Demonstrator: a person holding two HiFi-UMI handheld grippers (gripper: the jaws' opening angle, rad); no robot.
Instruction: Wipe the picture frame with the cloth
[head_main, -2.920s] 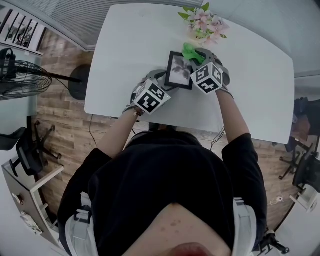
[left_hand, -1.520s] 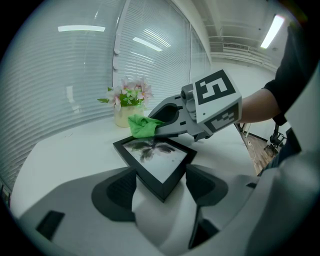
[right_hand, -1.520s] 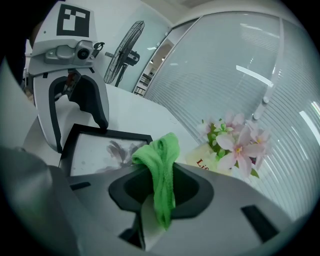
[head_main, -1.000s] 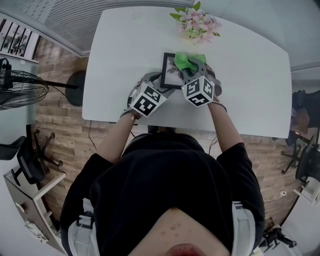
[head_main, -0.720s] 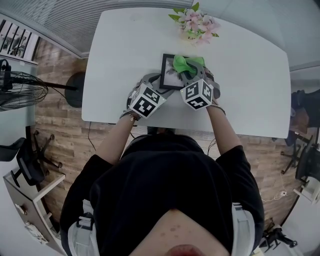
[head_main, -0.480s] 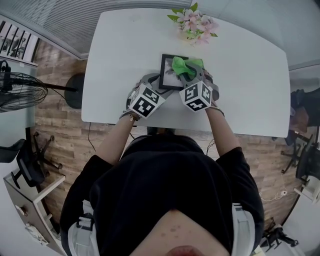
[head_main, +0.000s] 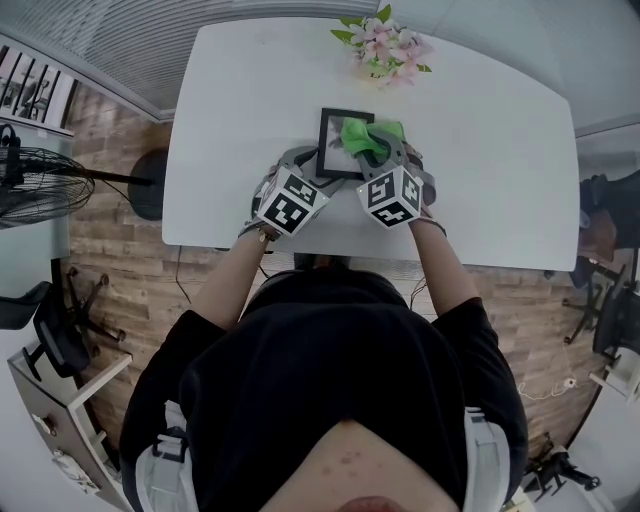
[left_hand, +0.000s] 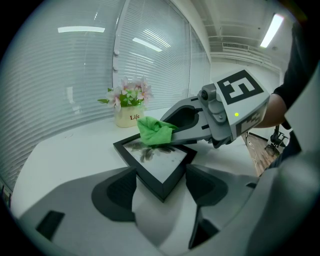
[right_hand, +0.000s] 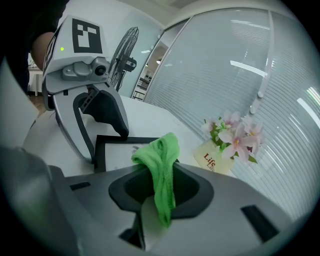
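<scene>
A black picture frame (head_main: 338, 146) with a flower print lies flat on the white table (head_main: 240, 90). My left gripper (head_main: 316, 162) is shut on its near corner (left_hand: 161, 176), one jaw against each side. My right gripper (head_main: 374, 148) is shut on a bright green cloth (head_main: 360, 134), which bunches out past the jaws (right_hand: 159, 152) and rests on the far right part of the glass (left_hand: 154, 131). In the left gripper view the right gripper (left_hand: 175, 134) reaches in from the right. In the right gripper view the left gripper (right_hand: 100, 142) stands over the frame's left side.
A cream pot of pink flowers (head_main: 382, 46) stands just beyond the frame, near the table's far edge (left_hand: 129, 106). Slatted blinds (right_hand: 240, 80) close off the back. A floor fan (head_main: 45, 180) and office chairs stand off the table's left side.
The right gripper has drawn the green cloth from the frame's far right corner in over the glass, toward the middle. The left gripper has stayed clamped on the near corner.
</scene>
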